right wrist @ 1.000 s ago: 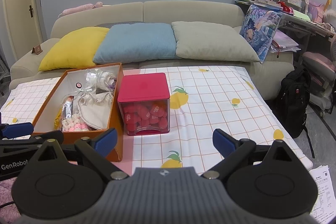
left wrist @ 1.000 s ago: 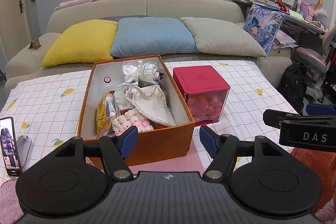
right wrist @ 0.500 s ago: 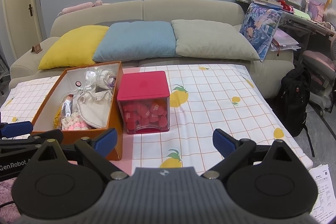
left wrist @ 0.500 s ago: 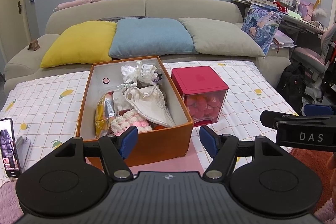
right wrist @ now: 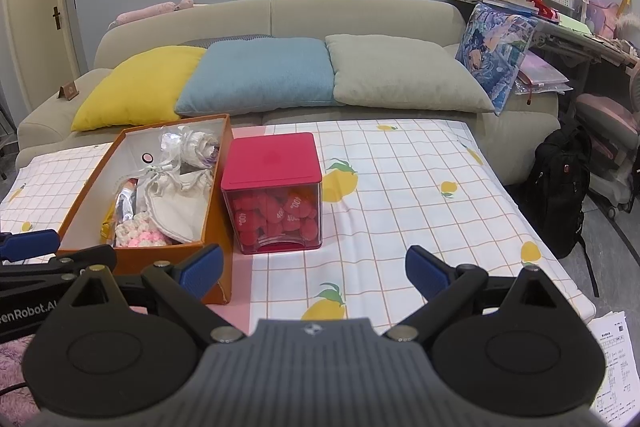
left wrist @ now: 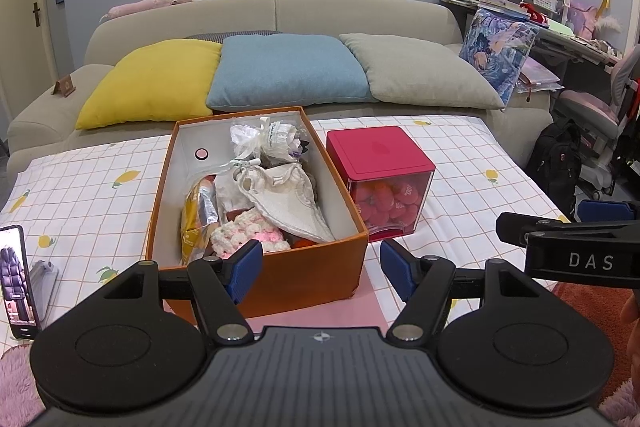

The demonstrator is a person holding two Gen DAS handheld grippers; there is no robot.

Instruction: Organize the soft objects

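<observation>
An orange box (left wrist: 280, 267) (right wrist: 100, 183) stands on the checked tablecloth, filled with soft items: a cream cloth pouch (left wrist: 288, 195), a pink-and-white crocheted piece (left wrist: 248, 233), a clear wrapped bundle (left wrist: 264, 139) and a yellow foil packet (left wrist: 196, 215). To its right is a clear cube with a red lid (left wrist: 380, 155) (right wrist: 272, 159) holding red pom-poms. My left gripper (left wrist: 320, 269) hovers open in front of the box's near wall, holding nothing. My right gripper (right wrist: 314, 273) is open over bare cloth, right of the cube, empty.
A sofa (right wrist: 360, 11) behind the table carries yellow (left wrist: 152, 79), blue (left wrist: 288, 71) and grey (left wrist: 416, 71) cushions. A phone (left wrist: 16, 291) stands at the table's left edge. A black backpack (right wrist: 560, 187) and a cluttered desk (right wrist: 560, 19) are at the right.
</observation>
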